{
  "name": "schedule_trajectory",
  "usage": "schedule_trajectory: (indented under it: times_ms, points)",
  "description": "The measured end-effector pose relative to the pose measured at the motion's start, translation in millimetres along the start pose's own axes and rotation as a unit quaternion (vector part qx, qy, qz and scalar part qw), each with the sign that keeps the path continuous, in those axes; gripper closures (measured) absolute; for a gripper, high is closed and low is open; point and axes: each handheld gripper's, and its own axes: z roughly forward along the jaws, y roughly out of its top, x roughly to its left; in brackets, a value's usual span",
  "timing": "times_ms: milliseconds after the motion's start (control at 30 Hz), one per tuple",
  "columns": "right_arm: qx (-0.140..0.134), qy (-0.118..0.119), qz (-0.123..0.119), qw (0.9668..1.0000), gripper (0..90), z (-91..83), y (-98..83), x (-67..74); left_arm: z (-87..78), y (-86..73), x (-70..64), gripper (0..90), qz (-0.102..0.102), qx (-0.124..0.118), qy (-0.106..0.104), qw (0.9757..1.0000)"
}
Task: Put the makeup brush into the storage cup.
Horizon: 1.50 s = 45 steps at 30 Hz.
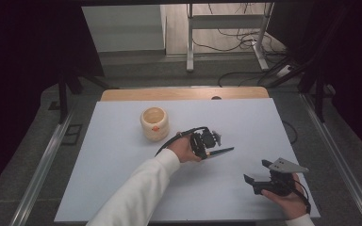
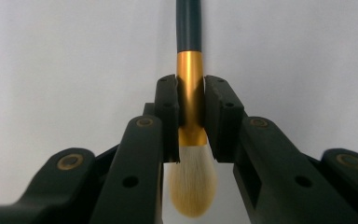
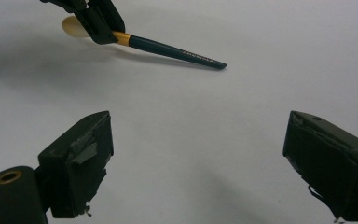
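A makeup brush [image 2: 189,93] with a dark handle, gold ferrule and pale bristles is clamped at its ferrule in my left gripper [image 2: 190,109]. In the high view the left gripper [image 1: 207,149] sits mid-table and the brush [image 1: 221,151] handle points right. The right gripper view shows the brush [image 3: 168,49] tilted above the sheet, handle tip low. My right gripper [image 1: 258,171] stands open near the front right with nothing between its jaws [image 3: 196,158]. A cream wooden cup [image 1: 154,123] stands upright to the left of the left gripper.
A white sheet [image 1: 122,179] covers the table, with a wooden edge [image 1: 184,93] at the back. Beyond it stand a metal frame [image 1: 226,28] and floor cables [image 1: 245,42]. Metal rails [image 1: 42,165] run along both sides.
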Motion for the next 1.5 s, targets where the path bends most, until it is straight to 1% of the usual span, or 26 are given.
schedule_trajectory:
  times_ms: [233,333,400,467,567,667,733,867,1167,1500]
  points:
    - [-0.001,-0.001,0.0,1.0,8.6,-0.2,0.2,0.1,-1.7,-0.4,-1.1,77.0,0.003,0.001,0.0,1.0]
    - [-0.002,-0.001,0.0,1.0,8.6,-0.5,0.3,-0.2,-4.5,-0.3,-1.4,77.0,0.004,-0.004,0.002,1.0]
    - [-0.002,-0.001,0.001,1.0,8.6,-0.6,0.3,-0.2,-11.5,-1.0,0.1,77.0,0.003,-0.014,0.001,0.9999]
    - [-0.002,-0.001,0.002,1.0,8.7,-0.5,0.3,-0.3,-13.3,-1.6,0.5,77.0,0.003,-0.017,0.003,0.9998]
    - [-0.003,-0.001,0.001,1.0,8.7,-0.7,0.6,-0.2,-21.5,-4.6,2.3,77.0,0.002,-0.022,0.005,0.9997]
    - [-0.003,-0.001,0.002,1.0,8.7,-1.0,0.7,0.0,-25.9,-6.5,2.8,77.0,0.001,-0.026,0.003,0.9997]
    - [-0.004,-0.002,0.002,1.0,8.7,-1.3,0.9,0.2,-32.3,-11.1,2.7,77.0,-0.002,-0.032,0.003,0.9995]
    - [-0.005,-0.002,0.001,1.0,8.7,-1.3,1.5,1.0,-37.4,-16.6,2.3,77.0,-0.001,-0.034,0.003,0.9994]
    - [-0.004,-0.003,-0.001,1.0,8.7,-0.3,2.0,2.5,-41.4,-28.3,-1.6,77.0,0.001,-0.037,0.001,0.9993]
    - [-0.001,-0.003,-0.003,1.0,8.7,0.4,2.5,3.6,-44.5,-44.7,-3.2,76.9,-0.007,-0.049,-0.002,0.9988]
